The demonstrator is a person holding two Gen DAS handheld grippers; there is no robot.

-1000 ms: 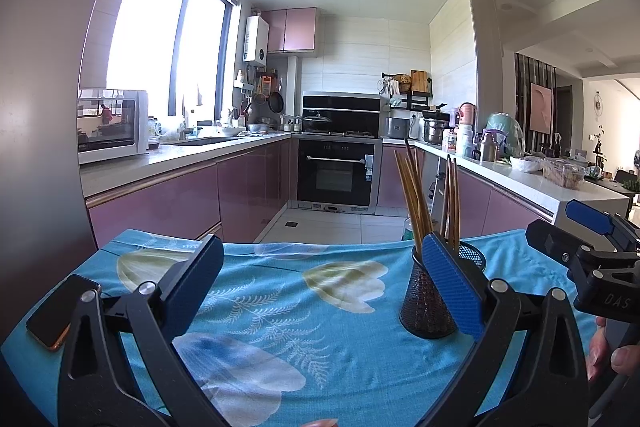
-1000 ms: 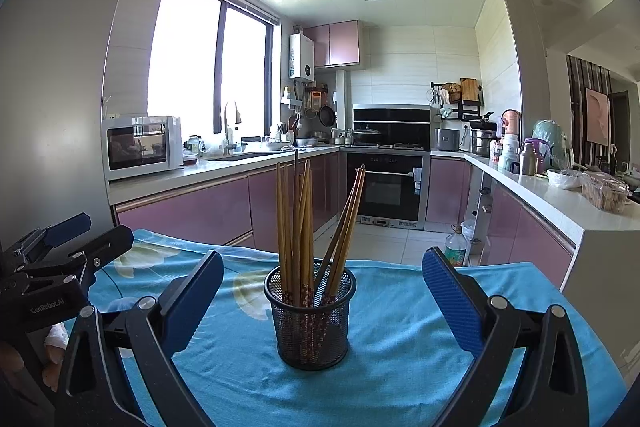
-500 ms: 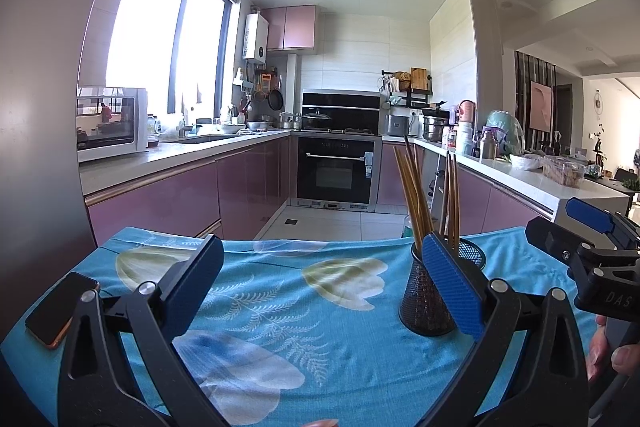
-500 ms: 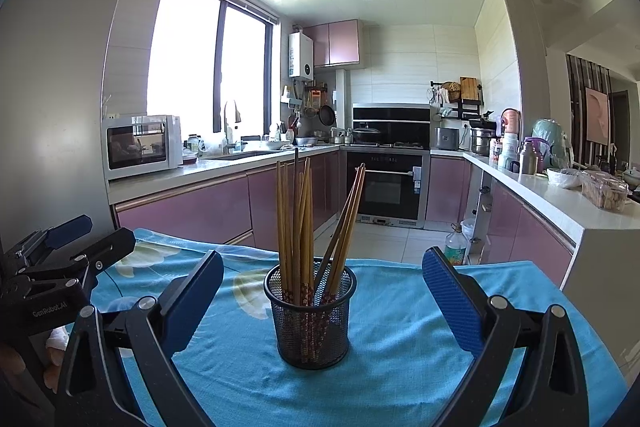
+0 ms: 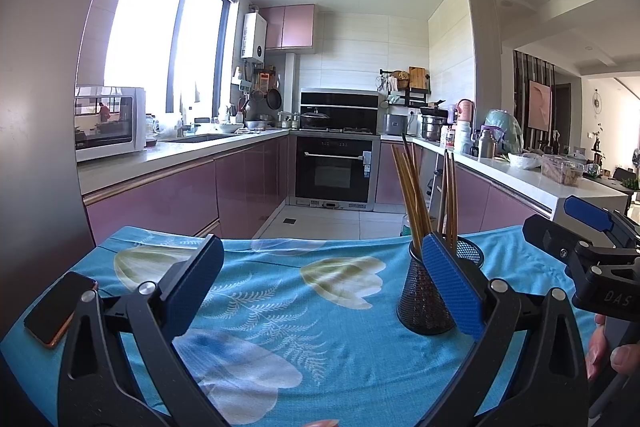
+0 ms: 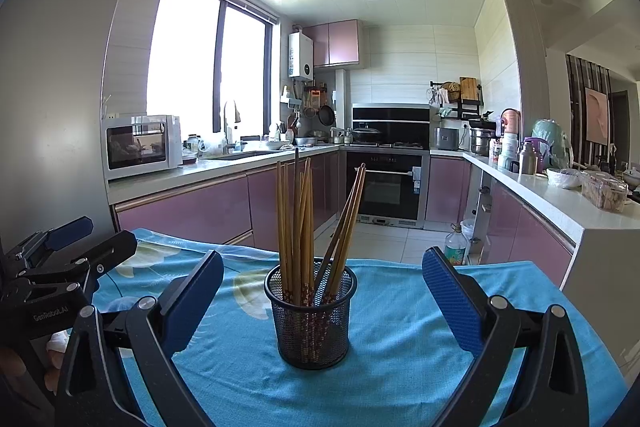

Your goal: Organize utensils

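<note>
Black wire mesh forms the holder (image 6: 310, 319) standing upright on the blue floral cloth (image 6: 400, 367) over the tabletop, with wooden chopsticks (image 6: 298, 223) leaning inside it. The right tool (image 6: 322, 301) frames the holder with its jaws spread wide, gripping nothing. The left tool (image 5: 320, 291) is likewise wide open and empty, the holder just behind its right pad. A phone (image 5: 60, 307) lies at the cloth's left edge.

Black mesh holder (image 6: 310, 319): upright on blue cloth (image 6: 400, 359), filled with wooden chopsticks (image 6: 298, 223), centred between wide-spread fingers of right gripper (image 6: 322, 303); left gripper (image 6: 60, 267) to its left.
</note>
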